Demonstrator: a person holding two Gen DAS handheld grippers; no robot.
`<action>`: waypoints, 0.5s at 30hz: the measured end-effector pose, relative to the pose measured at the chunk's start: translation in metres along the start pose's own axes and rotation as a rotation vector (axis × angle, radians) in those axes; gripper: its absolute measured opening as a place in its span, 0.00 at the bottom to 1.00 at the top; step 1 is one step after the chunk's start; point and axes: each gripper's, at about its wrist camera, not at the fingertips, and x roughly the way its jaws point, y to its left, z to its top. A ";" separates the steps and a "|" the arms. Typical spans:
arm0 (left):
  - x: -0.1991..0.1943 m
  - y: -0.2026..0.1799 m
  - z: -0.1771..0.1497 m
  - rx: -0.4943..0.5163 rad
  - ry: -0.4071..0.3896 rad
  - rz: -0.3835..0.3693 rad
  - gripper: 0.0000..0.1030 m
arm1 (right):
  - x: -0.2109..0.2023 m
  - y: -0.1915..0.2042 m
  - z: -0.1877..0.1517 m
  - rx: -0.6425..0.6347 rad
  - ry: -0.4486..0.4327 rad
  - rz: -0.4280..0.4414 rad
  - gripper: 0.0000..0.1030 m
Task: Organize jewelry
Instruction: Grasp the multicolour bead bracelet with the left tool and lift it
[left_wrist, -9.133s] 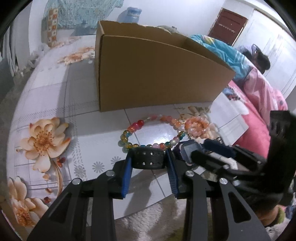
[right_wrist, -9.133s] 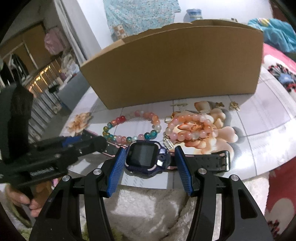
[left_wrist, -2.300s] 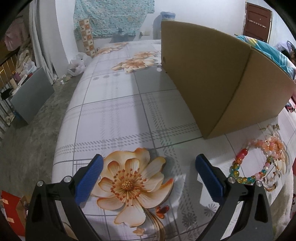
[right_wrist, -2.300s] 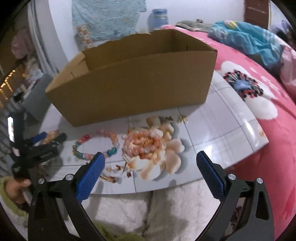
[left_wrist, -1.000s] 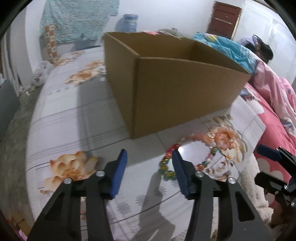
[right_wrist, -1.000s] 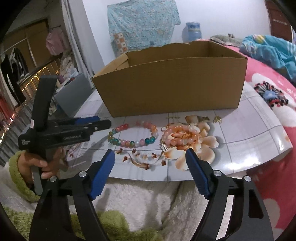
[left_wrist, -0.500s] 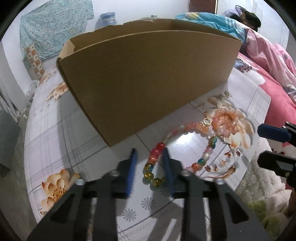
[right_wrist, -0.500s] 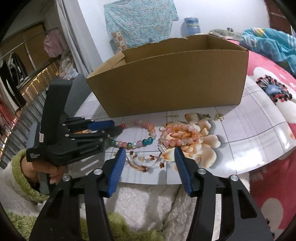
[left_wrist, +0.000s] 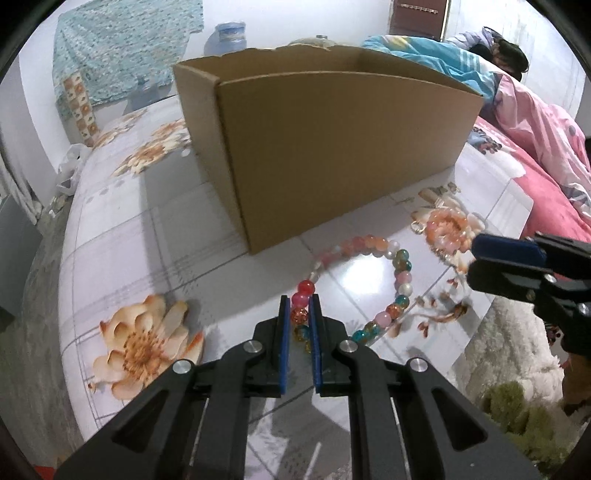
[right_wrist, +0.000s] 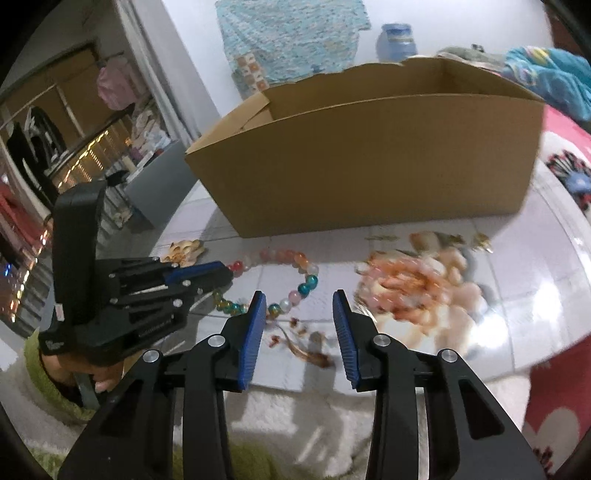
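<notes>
The left tool (left_wrist: 300, 308) points steeply down, its blue pads closing on beads wedged between them. The right tool (right_wrist: 299, 306) tilts down too, jaws closing with nothing between them. A hand (right_wrist: 83, 363) in a green sleeve grips the left tool's handle.

Bead bracelet (left_wrist: 373, 284) on table (left_wrist: 122, 236) before cardboard box (left_wrist: 332, 147); second bracelet (left_wrist: 448, 227) right of it

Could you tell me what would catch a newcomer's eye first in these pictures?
Probably the multicoloured bead bracelet lying on the glossy floral table, with the left gripper closing on its red and orange beads. Right behind it stands a big open cardboard box; the right gripper hovers nearby with nothing between its closing jaws.
</notes>
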 end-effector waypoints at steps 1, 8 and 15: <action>-0.001 0.002 -0.001 -0.006 -0.002 -0.001 0.09 | 0.005 0.004 0.003 -0.018 0.008 -0.006 0.34; -0.001 0.005 -0.003 -0.029 -0.022 -0.012 0.09 | 0.032 0.009 0.018 -0.043 0.062 -0.042 0.30; 0.002 0.010 -0.006 -0.046 -0.022 -0.033 0.09 | 0.051 0.009 0.025 -0.060 0.121 -0.070 0.23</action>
